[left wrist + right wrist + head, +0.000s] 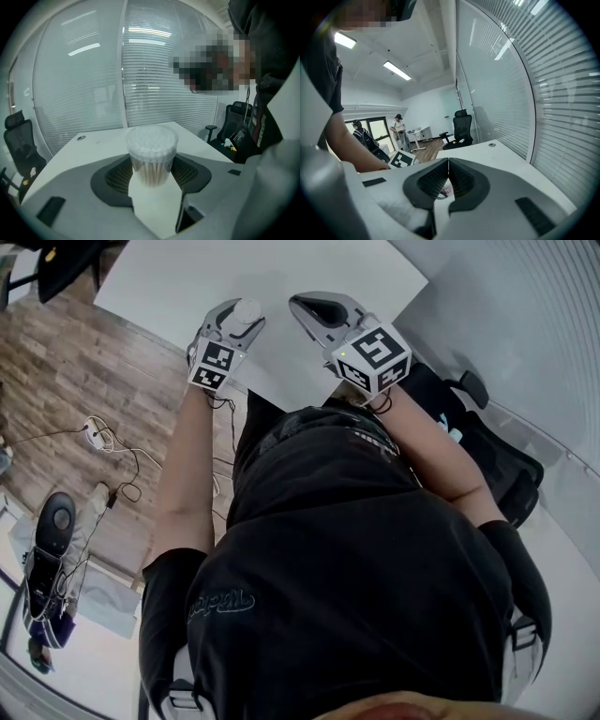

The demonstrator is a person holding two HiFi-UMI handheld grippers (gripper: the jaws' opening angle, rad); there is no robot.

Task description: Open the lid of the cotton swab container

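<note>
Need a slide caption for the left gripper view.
Left gripper grips the cotton swab container, lid on, over the white table.

Left gripper (152, 165): jaws clamped on cotton swab container (152, 149) | right gripper (448, 174): jaws pressed together | both held forward, side by side

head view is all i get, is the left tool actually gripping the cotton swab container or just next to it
observer: gripping it. In the left gripper view the left tool is closed on the cotton swab container, one jaw against each side of its lower body.
operator: can you see whats inside
observer: yes, through the clear wall. It is packed with cotton swabs, white tips up and sticks below.
operator: and the right tool, got anything
observer: the right gripper view shows the right tool with its jaws together.
</note>
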